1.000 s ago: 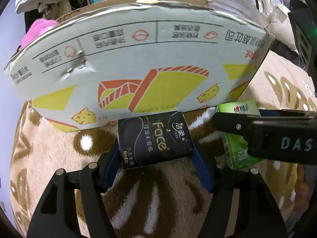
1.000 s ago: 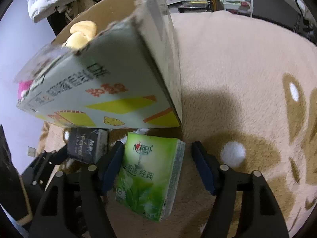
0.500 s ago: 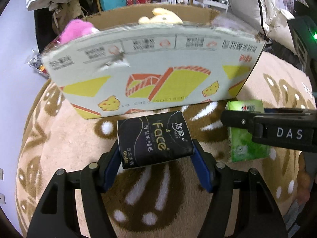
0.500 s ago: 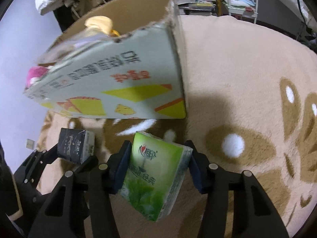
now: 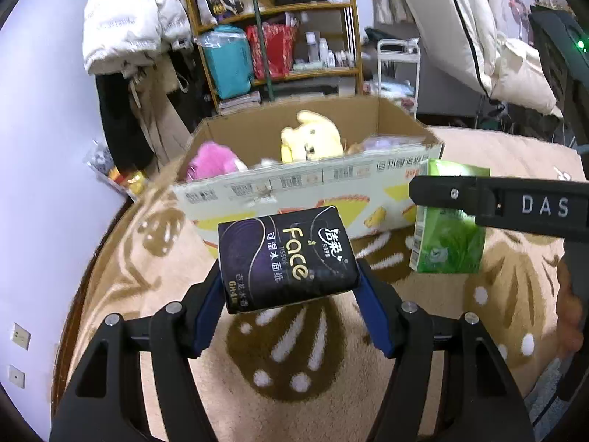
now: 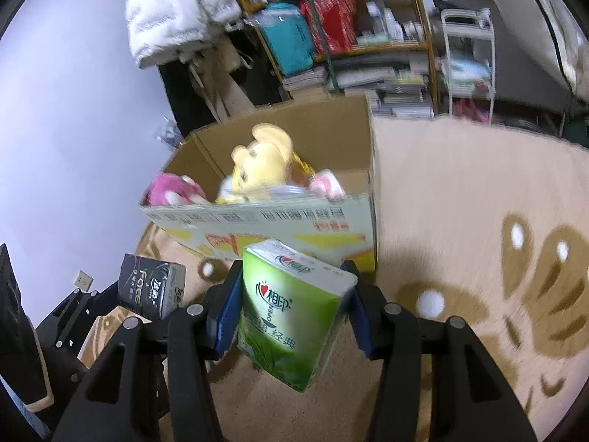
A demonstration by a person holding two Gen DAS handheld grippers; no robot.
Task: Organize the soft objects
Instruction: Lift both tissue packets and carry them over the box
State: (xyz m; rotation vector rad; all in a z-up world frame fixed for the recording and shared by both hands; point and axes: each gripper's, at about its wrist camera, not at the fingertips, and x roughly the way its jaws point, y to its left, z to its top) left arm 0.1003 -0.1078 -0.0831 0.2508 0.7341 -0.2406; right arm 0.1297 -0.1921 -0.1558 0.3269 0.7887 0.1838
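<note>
My left gripper is shut on a black "Face" tissue pack and holds it above the rug, in front of the cardboard box. My right gripper is shut on a green tissue pack, also lifted in front of the box. The green pack and right gripper show at the right of the left wrist view; the black pack shows at the left of the right wrist view. The open box holds a yellow plush and a pink plush.
A beige rug with brown deer pattern covers the floor. Behind the box stand a wooden shelf with bags and books, a white jacket, a white trolley and a bed with bedding. A wall is at left.
Both grippers have risen with their tissue packs, from low in front of the box's side to above its rim height. The box's inside and the plush toys have come into view.
</note>
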